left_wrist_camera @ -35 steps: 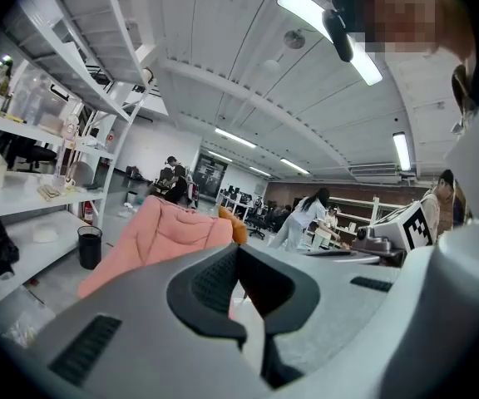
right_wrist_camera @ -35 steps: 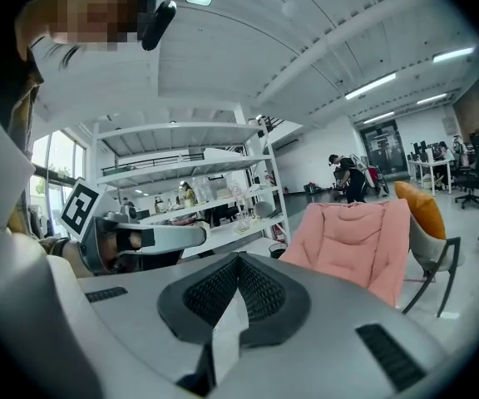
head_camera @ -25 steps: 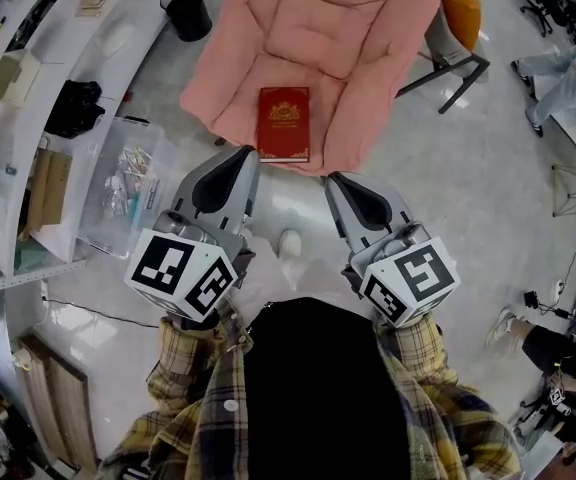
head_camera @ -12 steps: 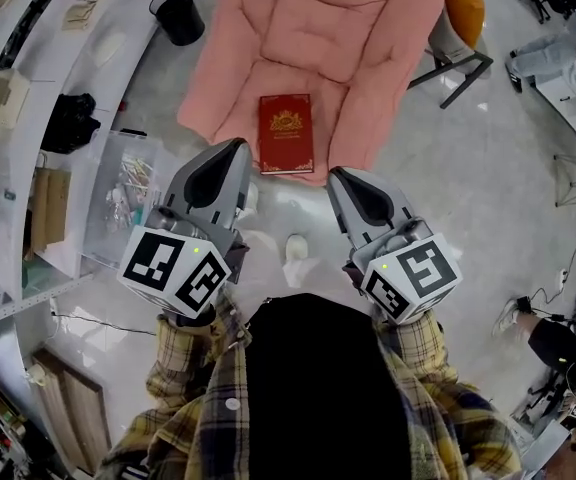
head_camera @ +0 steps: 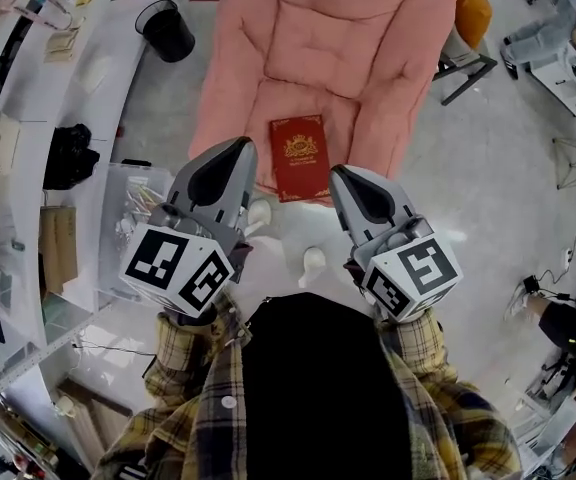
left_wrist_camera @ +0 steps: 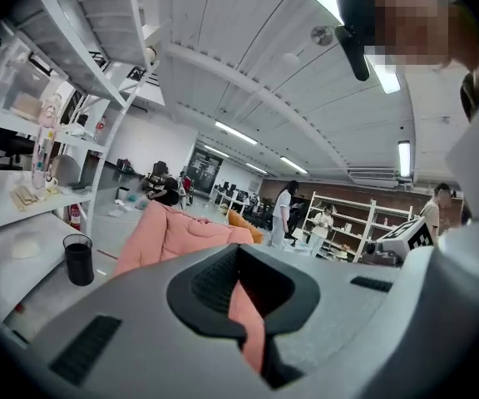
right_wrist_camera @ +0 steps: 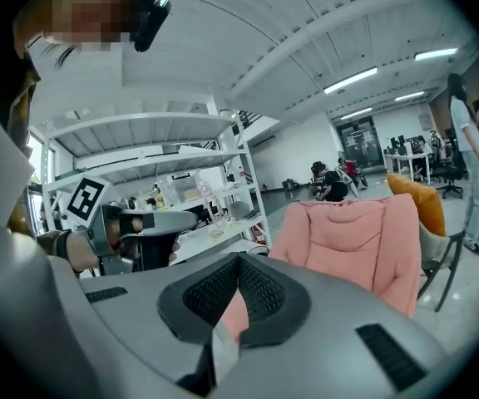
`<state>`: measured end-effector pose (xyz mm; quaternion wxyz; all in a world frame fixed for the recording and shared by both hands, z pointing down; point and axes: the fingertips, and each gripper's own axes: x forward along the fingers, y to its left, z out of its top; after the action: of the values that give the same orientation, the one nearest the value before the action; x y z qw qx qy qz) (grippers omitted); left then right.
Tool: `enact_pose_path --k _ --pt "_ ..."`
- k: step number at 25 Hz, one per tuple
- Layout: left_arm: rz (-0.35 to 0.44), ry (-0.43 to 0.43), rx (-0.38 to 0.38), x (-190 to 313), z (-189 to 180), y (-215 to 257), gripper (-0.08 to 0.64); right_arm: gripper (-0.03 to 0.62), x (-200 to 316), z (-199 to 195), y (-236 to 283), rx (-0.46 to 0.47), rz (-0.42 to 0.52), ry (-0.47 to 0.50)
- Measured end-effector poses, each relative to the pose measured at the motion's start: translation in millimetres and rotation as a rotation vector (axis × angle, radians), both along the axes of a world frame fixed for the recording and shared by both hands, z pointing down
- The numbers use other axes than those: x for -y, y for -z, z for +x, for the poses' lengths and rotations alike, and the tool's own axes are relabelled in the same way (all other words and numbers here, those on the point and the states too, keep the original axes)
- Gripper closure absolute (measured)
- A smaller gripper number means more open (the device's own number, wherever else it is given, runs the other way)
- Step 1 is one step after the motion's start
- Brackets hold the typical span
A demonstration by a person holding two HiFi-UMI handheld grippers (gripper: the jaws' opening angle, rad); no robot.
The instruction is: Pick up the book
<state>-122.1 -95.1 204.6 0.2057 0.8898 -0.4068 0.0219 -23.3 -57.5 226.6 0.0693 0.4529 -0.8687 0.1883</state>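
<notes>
Red book (head_camera: 301, 156) lies on pink armchair (head_camera: 343, 58), between left gripper (head_camera: 238, 148) and right gripper (head_camera: 342, 173); both pairs of jaws pressed together, gripping nothing.

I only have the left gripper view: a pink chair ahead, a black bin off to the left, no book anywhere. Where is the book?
Observer: The head view shows the red book lying flat, cover up, at the front edge of the pink chair seat.
Operator: How do the grippers sit relative to it?
Observer: In the head view the left gripper and right gripper appear on either side of it, and neither touches it.
Operator: Is the right one ready to grab?
Observer: Not yet. The right gripper view shows its jaws together with nothing held.
</notes>
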Motion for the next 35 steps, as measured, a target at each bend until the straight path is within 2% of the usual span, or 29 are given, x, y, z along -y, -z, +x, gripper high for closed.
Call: enact_pose_path --k 4,11,17,21,27,31,35 --pt "-0.009 -0.055 0.002 34 -10 -4 0.557 0.575 29 -13 -7 -0.011 -0.012 -0.048" --pt "-0.063 -0.221 0.020 71 -15 -25 0.557 0.575 60 -16 -25 -0.008 -0.070 -0.220" --pt "-0.113 -0.347 0.020 79 2 -50 0.557 0.575 56 -2 -49 -0.016 -0.128 -0.347" --pt "-0.160 -0.406 0.017 74 17 -71 0.557 0.575 42 8 -65 -0.020 -0.184 -0.397" --pt "-0.205 -0.439 0.021 70 38 -96 0.557 0.575 34 21 -81 -0.011 -0.225 -0.400" --pt "-0.244 -0.417 0.018 69 43 -120 0.557 0.575 41 22 -92 -0.025 -0.222 -0.360" --pt "-0.316 -0.392 0.012 65 45 -154 0.557 0.575 47 27 -110 -0.036 -0.232 -0.326"
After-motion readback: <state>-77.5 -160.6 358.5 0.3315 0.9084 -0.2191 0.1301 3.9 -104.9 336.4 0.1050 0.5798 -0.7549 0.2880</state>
